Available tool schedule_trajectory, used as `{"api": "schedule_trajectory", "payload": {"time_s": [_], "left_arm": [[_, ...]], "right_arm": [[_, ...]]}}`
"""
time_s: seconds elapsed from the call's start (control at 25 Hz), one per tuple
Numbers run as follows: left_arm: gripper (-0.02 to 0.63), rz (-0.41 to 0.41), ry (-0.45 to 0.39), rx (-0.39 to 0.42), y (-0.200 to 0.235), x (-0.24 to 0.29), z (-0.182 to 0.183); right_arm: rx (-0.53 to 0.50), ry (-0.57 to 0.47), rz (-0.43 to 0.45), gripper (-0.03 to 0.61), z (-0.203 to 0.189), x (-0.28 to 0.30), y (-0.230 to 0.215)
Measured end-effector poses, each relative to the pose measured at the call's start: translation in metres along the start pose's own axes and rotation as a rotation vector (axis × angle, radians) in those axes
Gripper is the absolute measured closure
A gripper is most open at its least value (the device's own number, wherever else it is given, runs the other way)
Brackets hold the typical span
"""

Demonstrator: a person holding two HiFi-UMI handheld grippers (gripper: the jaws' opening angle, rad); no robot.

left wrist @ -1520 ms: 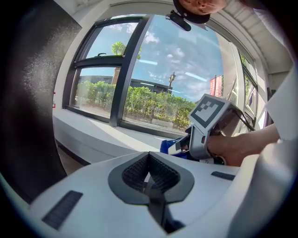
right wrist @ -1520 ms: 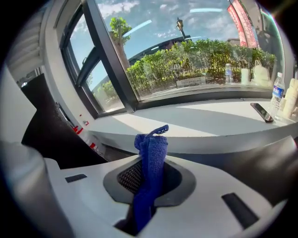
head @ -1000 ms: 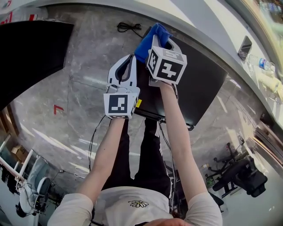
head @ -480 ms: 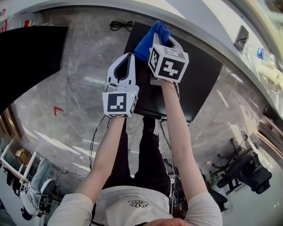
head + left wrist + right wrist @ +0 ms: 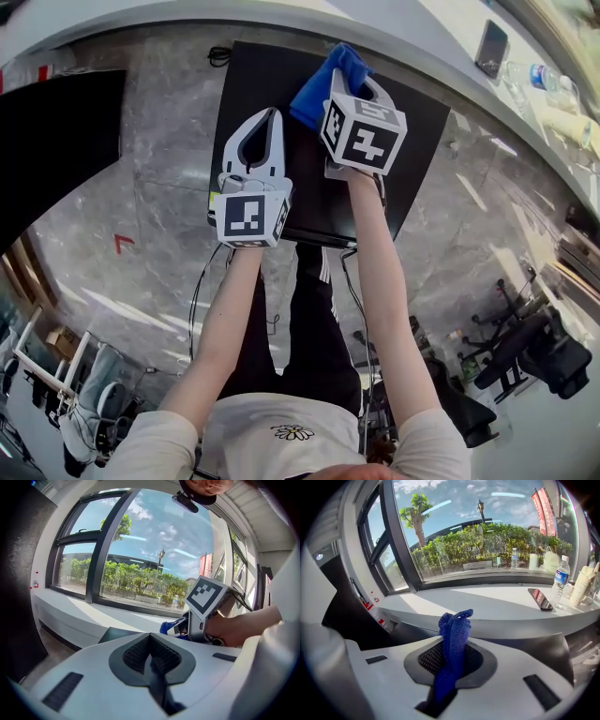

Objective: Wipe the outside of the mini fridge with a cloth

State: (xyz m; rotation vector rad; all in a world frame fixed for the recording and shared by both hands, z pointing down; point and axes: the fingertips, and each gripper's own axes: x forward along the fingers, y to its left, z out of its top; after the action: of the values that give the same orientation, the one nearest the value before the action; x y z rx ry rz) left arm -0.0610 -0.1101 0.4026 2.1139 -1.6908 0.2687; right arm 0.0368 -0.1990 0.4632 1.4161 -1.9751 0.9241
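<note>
Over the far edge of the mini fridge (image 5: pixel 412 159) top, your right hand-held gripper (image 5: pixel 354 89) clamps the blue cloth (image 5: pixel 323 80), while your left hand-held gripper (image 5: pixel 270 117) hovers near its left edge, jaws together and empty.

The mini fridge (image 5: pixel 412 141) stands on the floor (image 5: pixel 141 187) directly in front of the person, its far side near the curved window ledge (image 5: pixel 169 11). The left hand-held gripper (image 5: pixel 270 117) is over the left part of its top. The right hand-held gripper (image 5: pixel 349 86) is beside it and further back, with the cloth (image 5: pixel 323 80) between its jaws. A cable (image 5: pixel 221 56) lies on the floor at the far-left corner. A phone (image 5: pixel 491 49) and a water bottle (image 5: pixel 536 77) rest on the ledge, to the right.
</note>
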Motion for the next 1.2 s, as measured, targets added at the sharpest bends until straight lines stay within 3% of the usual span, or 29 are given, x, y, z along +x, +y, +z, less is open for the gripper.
{"api": "schedule_trajectory", "payload": {"time_s": [0.52,1.2], "left_arm": [[0.609,-0.099,0.031,0.008,-0.095,0.02,-0.018],[0.609,-0.118,0.044,0.042,-0.121,0.019,-0.03]], "right_arm": [[0.077,-0.024,-0.133,0.515,-0.015,-0.048,-0.134],[0.134,-0.049,-0.311,0.515,-0.025,-0.088,-0.231]]}}
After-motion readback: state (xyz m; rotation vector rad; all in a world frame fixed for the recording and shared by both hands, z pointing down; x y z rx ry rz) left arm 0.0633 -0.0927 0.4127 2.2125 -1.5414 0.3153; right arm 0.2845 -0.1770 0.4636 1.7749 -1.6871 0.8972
